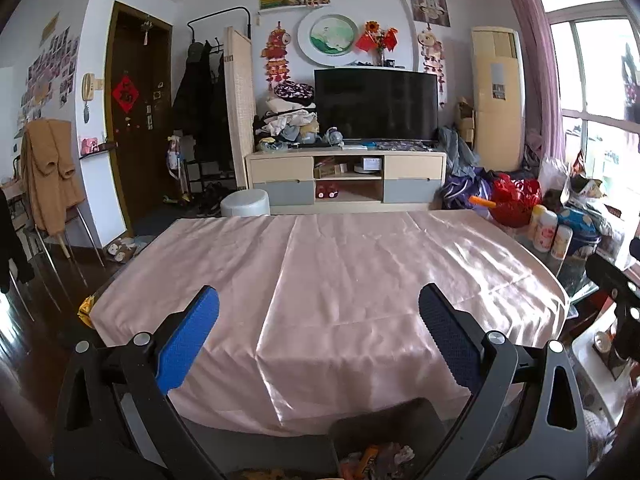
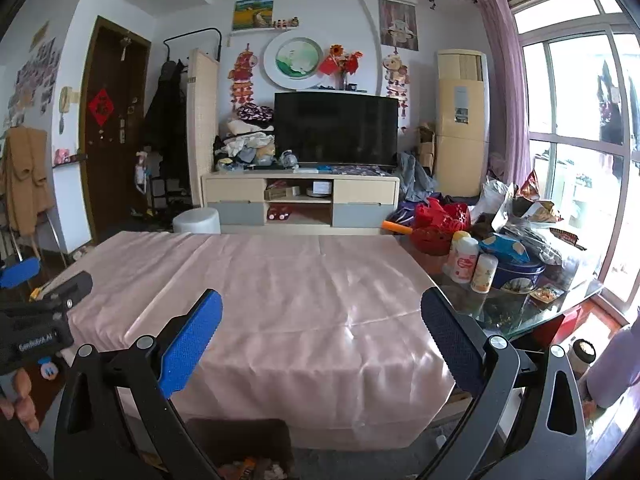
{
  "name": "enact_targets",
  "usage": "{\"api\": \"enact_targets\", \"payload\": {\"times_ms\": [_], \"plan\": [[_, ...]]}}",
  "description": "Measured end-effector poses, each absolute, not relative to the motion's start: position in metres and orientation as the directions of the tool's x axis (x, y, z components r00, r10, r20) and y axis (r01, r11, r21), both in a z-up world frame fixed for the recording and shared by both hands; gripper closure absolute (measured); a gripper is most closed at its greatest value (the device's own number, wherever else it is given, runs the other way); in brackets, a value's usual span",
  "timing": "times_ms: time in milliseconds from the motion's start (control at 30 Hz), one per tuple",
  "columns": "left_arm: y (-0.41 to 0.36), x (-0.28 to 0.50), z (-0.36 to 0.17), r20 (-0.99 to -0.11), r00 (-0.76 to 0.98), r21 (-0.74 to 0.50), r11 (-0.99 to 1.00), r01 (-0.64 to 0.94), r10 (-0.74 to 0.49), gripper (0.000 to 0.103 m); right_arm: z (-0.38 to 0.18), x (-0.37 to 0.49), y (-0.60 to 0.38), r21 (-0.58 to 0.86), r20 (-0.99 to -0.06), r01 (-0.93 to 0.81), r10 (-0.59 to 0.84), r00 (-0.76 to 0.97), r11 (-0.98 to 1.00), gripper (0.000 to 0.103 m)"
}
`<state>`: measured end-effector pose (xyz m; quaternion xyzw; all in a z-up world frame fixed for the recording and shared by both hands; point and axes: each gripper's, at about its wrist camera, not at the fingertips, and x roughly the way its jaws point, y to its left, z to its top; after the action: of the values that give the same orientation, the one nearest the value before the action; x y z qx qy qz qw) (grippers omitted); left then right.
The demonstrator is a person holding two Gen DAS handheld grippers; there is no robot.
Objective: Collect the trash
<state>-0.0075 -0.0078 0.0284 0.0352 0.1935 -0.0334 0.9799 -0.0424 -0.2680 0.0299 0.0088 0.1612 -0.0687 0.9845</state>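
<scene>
We judge the collecting close to done: the pink cloth (image 1: 328, 280) over the table lies bare, nothing left on it that we can see, and the dark bin (image 1: 380, 440) just below the near edge already holds wrappers (image 1: 376, 458) and crumpled paper. Our left gripper (image 1: 319, 330) hangs spread wide with nothing between its blue pads (image 1: 188, 340), and our right gripper (image 2: 321, 334) is likewise wide apart and empty, both hovering above the near edge over the bin (image 2: 240, 448). What may remain is a yellow scrap (image 1: 85, 310) peeking past the left edge of the cloth (we cannot tell whether it is trash or lies on the floor). The glass tabletop (image 2: 520, 312) to the right is crowded with bottles (image 2: 464, 258), a blue tin (image 2: 516, 276) and bags, so there is little room there; the middle and far side of the cloth are open for reaching. The cloth drapes over the near edge, so a low pass could snag it.
</scene>
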Motion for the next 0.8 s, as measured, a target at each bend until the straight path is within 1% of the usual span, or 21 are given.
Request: {"api": "enact_targets", "payload": {"times_ms": [267,800], "plan": [[-0.0071,-0.0117,0.0288,-0.375,0.926,0.063,0.995,0.081,-0.052,0.008,0.0288,-0.042,-0.2694,0.01,-0.315,0.16,-0.148,0.937,0.987,0.003],[-0.0059,-0.0093,0.0284,-0.382,0.922,0.06,0.994,0.086,-0.057,0.008,0.025,-0.0401,-0.2665,0.012,-0.325,0.151,-0.139,0.935,0.989,0.003]]}}
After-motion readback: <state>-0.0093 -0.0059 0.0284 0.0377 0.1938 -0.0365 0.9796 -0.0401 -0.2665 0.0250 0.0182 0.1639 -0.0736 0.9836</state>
